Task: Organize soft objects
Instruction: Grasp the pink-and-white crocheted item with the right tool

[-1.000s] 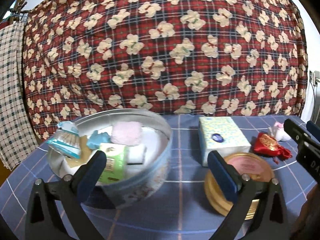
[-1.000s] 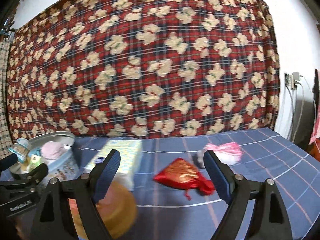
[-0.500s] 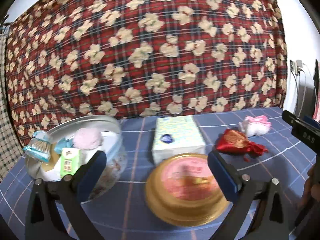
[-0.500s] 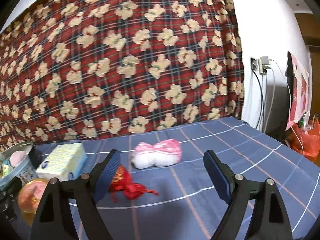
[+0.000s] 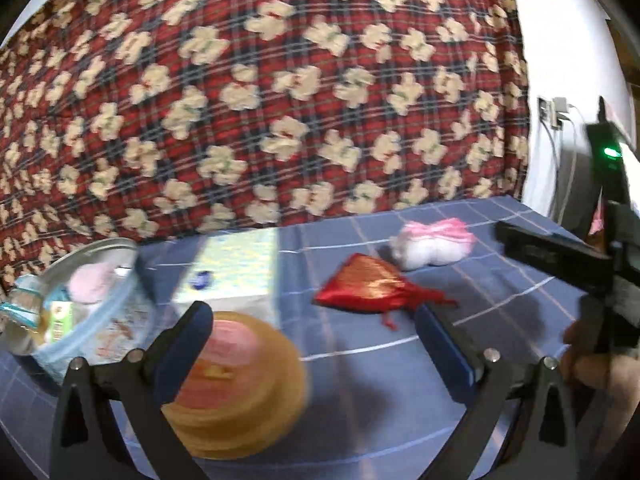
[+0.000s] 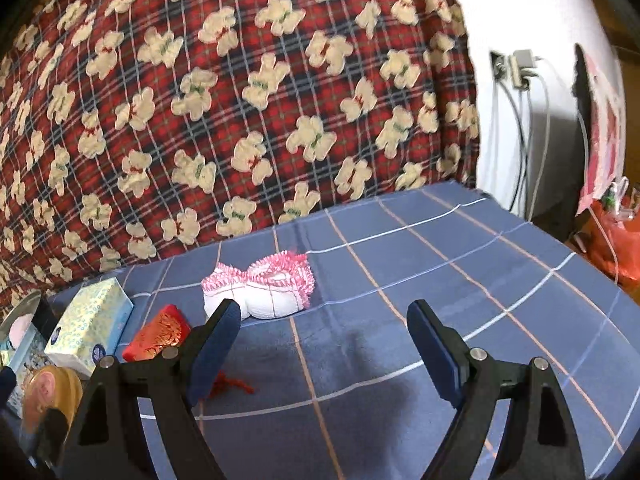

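Note:
A red and gold drawstring pouch (image 5: pixel 366 288) lies on the blue checked cloth, just beyond my open, empty left gripper (image 5: pixel 316 340). A white and pink knitted bundle (image 5: pixel 434 242) lies farther back right. In the right wrist view the bundle (image 6: pixel 260 290) lies just ahead of my open, empty right gripper (image 6: pixel 324 344), and the pouch (image 6: pixel 158 332) lies by the left finger. A round tin (image 5: pixel 96 308) at the left holds a pink puff and several small packs.
A tissue box (image 5: pixel 234 276) stands beside the tin, with a round gold lid (image 5: pixel 236 384) in front of it. The right gripper's body (image 5: pixel 568 256) and a hand show at the right. A bear-print blanket (image 6: pixel 240 100) hangs behind. Cables hang on the wall (image 6: pixel 524 120).
Both grippers have swung to the right. The tin has slid to the left edge of the left view, and the pouch and bundle have come closer. Both jaws stay open.

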A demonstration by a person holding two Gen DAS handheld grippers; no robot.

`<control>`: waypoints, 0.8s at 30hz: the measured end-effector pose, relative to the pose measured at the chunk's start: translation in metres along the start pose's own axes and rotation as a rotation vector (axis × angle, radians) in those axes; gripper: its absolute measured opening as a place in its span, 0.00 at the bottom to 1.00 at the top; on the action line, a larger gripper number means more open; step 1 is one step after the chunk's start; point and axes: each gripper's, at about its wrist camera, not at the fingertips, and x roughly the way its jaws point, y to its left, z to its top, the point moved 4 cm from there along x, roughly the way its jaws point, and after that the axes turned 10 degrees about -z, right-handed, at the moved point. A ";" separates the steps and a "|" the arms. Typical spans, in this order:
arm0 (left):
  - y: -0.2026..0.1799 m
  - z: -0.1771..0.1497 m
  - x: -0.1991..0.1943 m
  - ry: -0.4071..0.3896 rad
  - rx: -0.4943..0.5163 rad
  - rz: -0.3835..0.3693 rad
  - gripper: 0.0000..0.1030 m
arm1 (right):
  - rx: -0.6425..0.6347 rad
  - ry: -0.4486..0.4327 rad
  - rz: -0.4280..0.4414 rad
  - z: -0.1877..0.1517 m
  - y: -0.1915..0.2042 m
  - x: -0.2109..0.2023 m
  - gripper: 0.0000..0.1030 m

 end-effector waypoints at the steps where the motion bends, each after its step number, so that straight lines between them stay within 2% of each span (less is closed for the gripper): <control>1: -0.008 0.000 0.003 0.007 0.000 -0.015 0.99 | -0.008 0.009 0.005 0.000 0.001 0.003 0.84; 6: -0.043 0.002 0.014 0.019 0.040 -0.058 1.00 | -0.033 0.039 0.042 0.002 0.005 0.015 0.84; 14: -0.055 0.006 0.041 0.087 -0.004 -0.086 1.00 | -0.134 0.064 0.133 0.018 0.034 0.043 0.84; 17: -0.053 0.005 0.046 0.102 -0.008 -0.086 1.00 | -0.154 0.120 0.187 0.019 0.049 0.060 0.84; 24: -0.038 0.004 0.052 0.142 -0.056 -0.067 1.00 | -0.236 0.278 0.186 0.007 0.082 0.103 0.84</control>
